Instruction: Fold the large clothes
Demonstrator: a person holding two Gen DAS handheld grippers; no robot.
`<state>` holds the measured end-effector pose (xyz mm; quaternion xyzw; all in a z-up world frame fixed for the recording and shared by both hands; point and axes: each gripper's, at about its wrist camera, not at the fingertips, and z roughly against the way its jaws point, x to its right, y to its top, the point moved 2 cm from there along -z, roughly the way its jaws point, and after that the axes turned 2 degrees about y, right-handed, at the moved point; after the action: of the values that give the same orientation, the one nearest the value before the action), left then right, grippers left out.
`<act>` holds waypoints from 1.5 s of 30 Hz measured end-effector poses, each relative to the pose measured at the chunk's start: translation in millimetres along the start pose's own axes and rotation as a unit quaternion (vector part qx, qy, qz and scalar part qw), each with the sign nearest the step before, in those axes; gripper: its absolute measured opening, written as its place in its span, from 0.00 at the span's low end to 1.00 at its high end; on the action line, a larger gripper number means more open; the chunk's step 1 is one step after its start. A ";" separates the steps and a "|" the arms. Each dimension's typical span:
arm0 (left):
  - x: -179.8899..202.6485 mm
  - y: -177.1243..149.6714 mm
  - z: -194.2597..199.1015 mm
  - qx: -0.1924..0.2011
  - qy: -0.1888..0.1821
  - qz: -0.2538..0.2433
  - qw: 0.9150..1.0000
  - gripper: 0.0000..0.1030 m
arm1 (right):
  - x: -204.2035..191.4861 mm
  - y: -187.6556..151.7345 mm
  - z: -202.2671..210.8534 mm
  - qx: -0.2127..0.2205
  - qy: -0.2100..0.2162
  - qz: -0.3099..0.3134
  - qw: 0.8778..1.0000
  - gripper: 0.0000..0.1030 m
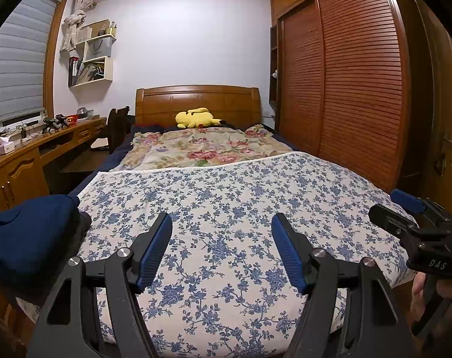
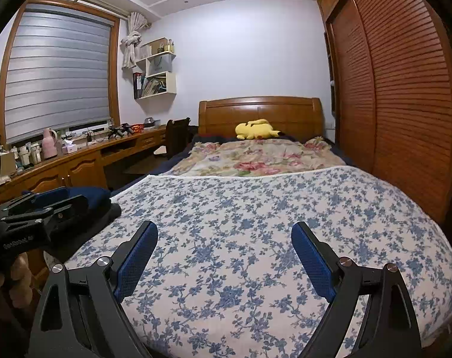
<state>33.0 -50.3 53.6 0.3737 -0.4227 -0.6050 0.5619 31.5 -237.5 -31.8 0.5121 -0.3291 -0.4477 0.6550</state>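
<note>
A dark navy garment (image 1: 29,232) lies bunched at the front left corner of the bed, on top of a dark grey piece (image 1: 83,220); it also shows in the right wrist view (image 2: 91,200). My left gripper (image 1: 221,223) is open and empty above the blue-flowered bedspread (image 1: 226,197), right of the garment. My right gripper (image 2: 224,232) is open and empty above the same bedspread (image 2: 255,208). The right gripper also shows at the right edge of the left wrist view (image 1: 405,205), and the left gripper at the left edge of the right wrist view (image 2: 41,205).
A pink-flowered quilt (image 1: 202,149) and a yellow plush toy (image 1: 196,117) lie toward the wooden headboard (image 1: 196,98). A slatted wardrobe (image 1: 345,83) lines the right side. A cluttered wooden desk (image 2: 77,152) and dark chair (image 2: 176,135) stand left under the window.
</note>
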 end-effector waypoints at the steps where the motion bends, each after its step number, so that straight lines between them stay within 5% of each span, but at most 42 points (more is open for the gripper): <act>1: -0.7 -0.7 -0.5 0.000 0.002 0.000 1.000 0.68 | -0.6 -1.8 -1.5 0.001 -0.001 0.001 1.000 0.89; 45: -6.7 -7.0 -4.3 -0.003 0.009 0.005 1.000 0.69 | 8.2 -0.4 -4.6 -0.001 0.002 0.003 1.000 0.89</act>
<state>35.0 -44.0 45.4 0.3749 -0.4177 -0.6003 0.5697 38.7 -243.4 -33.6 0.5115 -0.3289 -0.4453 0.6572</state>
